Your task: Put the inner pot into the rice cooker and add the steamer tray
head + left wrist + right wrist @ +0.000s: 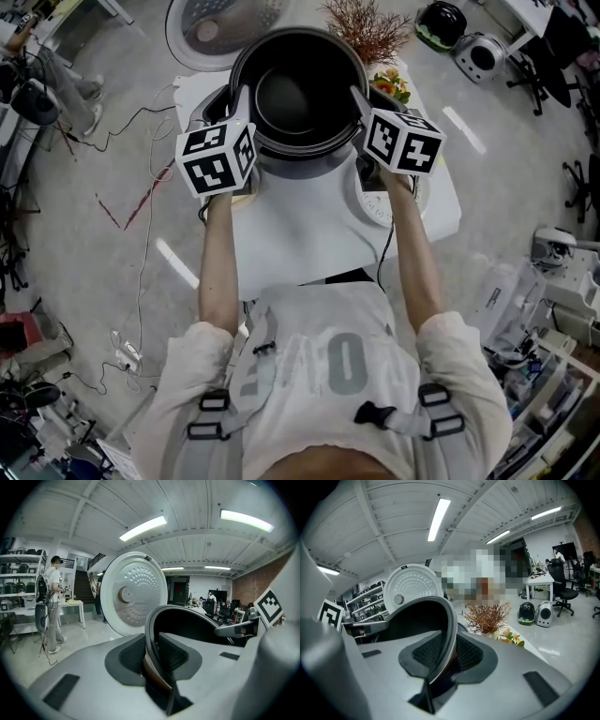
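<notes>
Left gripper [238, 97] and right gripper [361, 99], jaws tight on inner pot [298, 94] rim, over white table [309, 230] on cable-strewn concrete floor [75, 272]

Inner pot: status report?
Left hand-held gripper, right hand-held gripper shut on inner pot rim. Pot over rice cooker, lid open. No obstruction seen.

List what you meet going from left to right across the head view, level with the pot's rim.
left claw → pot → right claw
</notes>
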`<control>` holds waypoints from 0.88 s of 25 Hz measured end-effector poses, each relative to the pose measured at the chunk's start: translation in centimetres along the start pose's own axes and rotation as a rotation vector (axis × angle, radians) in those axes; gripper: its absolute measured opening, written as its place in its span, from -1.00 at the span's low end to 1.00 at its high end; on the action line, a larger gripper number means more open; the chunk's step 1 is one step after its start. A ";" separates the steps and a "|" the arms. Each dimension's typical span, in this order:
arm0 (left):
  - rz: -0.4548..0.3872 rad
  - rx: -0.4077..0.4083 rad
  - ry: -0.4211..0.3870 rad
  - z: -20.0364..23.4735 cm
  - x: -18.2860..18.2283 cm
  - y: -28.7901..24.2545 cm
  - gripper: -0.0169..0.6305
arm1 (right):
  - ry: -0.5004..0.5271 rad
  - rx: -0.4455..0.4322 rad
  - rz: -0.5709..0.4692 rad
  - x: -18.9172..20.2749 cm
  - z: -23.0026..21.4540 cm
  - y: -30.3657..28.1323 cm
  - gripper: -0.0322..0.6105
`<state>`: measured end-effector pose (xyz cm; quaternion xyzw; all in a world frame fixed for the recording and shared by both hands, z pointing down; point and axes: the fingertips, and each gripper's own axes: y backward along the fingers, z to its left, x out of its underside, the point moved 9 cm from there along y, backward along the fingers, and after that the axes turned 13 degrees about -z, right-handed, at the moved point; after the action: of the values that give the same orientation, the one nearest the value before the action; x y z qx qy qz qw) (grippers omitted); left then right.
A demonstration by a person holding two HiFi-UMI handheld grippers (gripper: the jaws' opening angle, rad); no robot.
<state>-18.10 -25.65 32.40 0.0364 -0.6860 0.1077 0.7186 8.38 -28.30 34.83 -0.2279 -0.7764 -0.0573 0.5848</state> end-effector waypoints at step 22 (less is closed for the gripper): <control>0.125 -0.024 -0.035 1.4 4.5 -1.7 -0.66 | 0.230 -0.003 0.091 1.9 0.6 -2.2 -0.49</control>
<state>-18.94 -27.14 37.08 -0.0134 -0.7008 0.1435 0.6987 6.56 -29.46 36.83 -0.2559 -0.6928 -0.0576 0.6717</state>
